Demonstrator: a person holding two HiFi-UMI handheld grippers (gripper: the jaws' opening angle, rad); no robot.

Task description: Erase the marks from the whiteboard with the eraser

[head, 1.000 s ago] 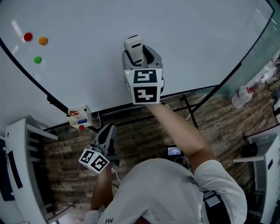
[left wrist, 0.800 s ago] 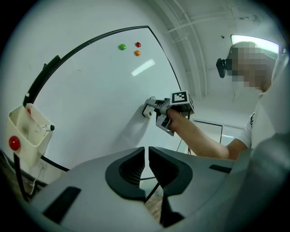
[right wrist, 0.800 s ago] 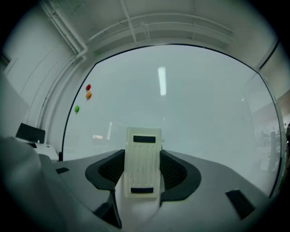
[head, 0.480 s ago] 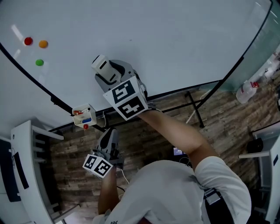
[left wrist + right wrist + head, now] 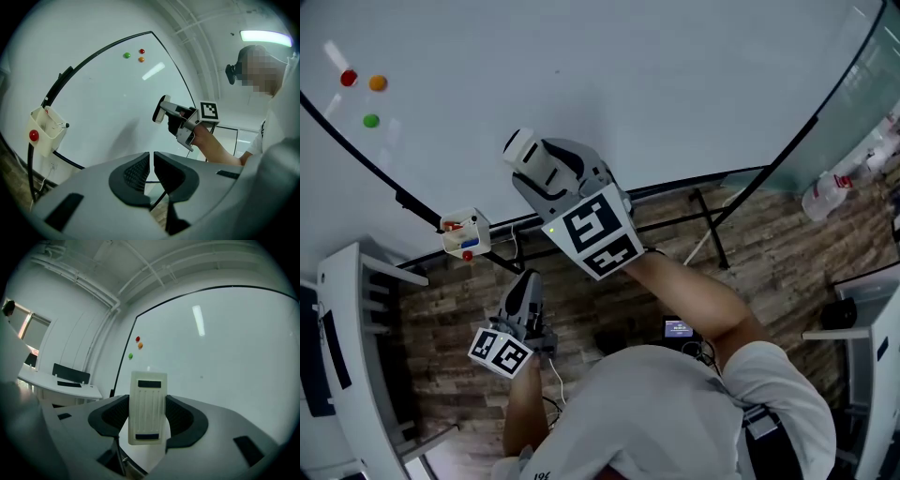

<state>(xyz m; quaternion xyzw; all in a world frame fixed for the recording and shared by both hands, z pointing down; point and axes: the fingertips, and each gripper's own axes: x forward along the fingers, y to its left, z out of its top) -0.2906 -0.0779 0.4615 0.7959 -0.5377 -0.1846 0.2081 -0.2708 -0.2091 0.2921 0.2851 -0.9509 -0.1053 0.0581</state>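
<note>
The whiteboard (image 5: 675, 75) fills the top of the head view and looks almost clean, with one tiny dark speck (image 5: 558, 70). My right gripper (image 5: 534, 161) is shut on the white eraser (image 5: 523, 148), tilted left near the board's lower edge. I cannot tell whether the eraser touches the board. In the right gripper view the eraser (image 5: 147, 408) stands upright between the jaws of the right gripper (image 5: 147, 418). My left gripper (image 5: 525, 289) hangs low over the floor with its jaws shut on nothing, also the left gripper (image 5: 152, 161) in its own view.
Red (image 5: 348, 79), orange (image 5: 378, 82) and green (image 5: 370, 120) magnets sit at the board's upper left. A white marker box (image 5: 461, 234) hangs on the lower frame. A spray bottle (image 5: 825, 192) stands at right, white furniture (image 5: 347, 356) at left, stand legs (image 5: 712, 225) below.
The right gripper with the eraser has swept left and down across the board and tilted leftward. The left gripper has stayed low.
</note>
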